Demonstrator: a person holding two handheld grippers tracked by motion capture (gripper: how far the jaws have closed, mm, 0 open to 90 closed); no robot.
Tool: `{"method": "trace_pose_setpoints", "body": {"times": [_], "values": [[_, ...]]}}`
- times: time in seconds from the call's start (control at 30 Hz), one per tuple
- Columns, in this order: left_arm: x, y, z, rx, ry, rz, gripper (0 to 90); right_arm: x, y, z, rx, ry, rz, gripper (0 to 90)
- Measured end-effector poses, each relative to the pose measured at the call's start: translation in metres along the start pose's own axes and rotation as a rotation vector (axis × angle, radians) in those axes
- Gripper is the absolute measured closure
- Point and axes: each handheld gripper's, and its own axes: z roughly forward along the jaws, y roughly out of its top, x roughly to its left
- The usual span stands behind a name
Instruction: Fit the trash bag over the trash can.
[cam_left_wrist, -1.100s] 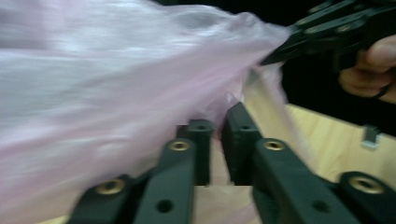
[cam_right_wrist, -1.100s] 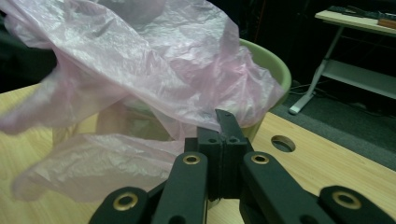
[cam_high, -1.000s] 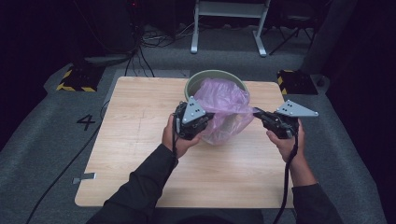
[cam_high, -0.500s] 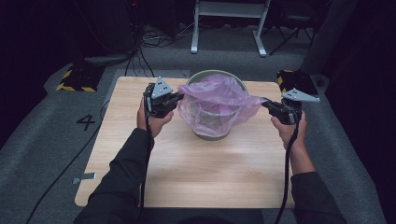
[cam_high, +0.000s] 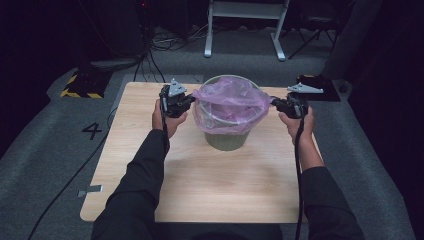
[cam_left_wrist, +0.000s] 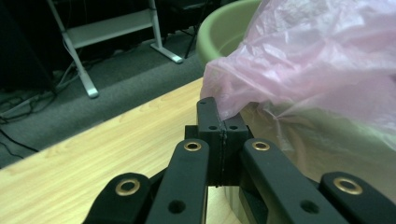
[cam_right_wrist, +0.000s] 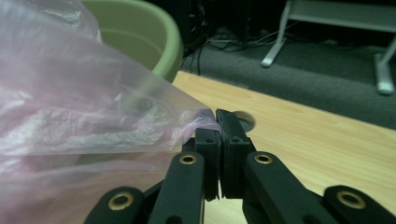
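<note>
We have the liner stretched over the bin, not yet seated.
Left gripper (cam_high: 189, 101) and right gripper (cam_high: 275, 102) each pinch the pink bag (cam_high: 227, 100); its hem must still go down around the green bin (cam_high: 226, 138) rim.

- The high view looks forward and down from above the person's side onto the whole pale wooden counter (cam_high: 200, 185), from well back.
- The left gripper view looks along its own black claw (cam_left_wrist: 222, 135), very near the thin pink plastic bag (cam_left_wrist: 317, 60).
- The right gripper view faces that bag from the opposite side, equally near.
- All three share the bag and the round green plastic bin (cam_high: 226, 141).

Pink bag (cam_high: 227, 102) stretched over green bin (cam_high: 226, 137)
</note>
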Motion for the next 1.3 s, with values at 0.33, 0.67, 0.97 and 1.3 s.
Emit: {"method": "trace_pose_setpoints", "body": {"times": [0.33, 0.67, 0.97, 1.3], "values": [[0.010, -0.019, 0.027, 0.048, -0.062, -0.073, 90.0, 0.002, -0.016, 0.036, 0.083, 0.116, 0.072, 89.8], [0.006, -0.032, 0.034, 0.114, -0.157, -0.062, 90.0, 0.002, -0.028, 0.039, 0.118, 0.205, 0.090, 90.0], [0.001, -0.045, 0.018, 0.097, -0.207, -0.021, 90.0, 0.003, -0.038, 0.032, 0.131, 0.267, 0.103, 90.0], [-0.020, -0.058, -0.012, 0.097, -0.232, 0.021, 90.0, 0.015, -0.053, 0.013, 0.135, 0.312, 0.110, 90.0]]}}
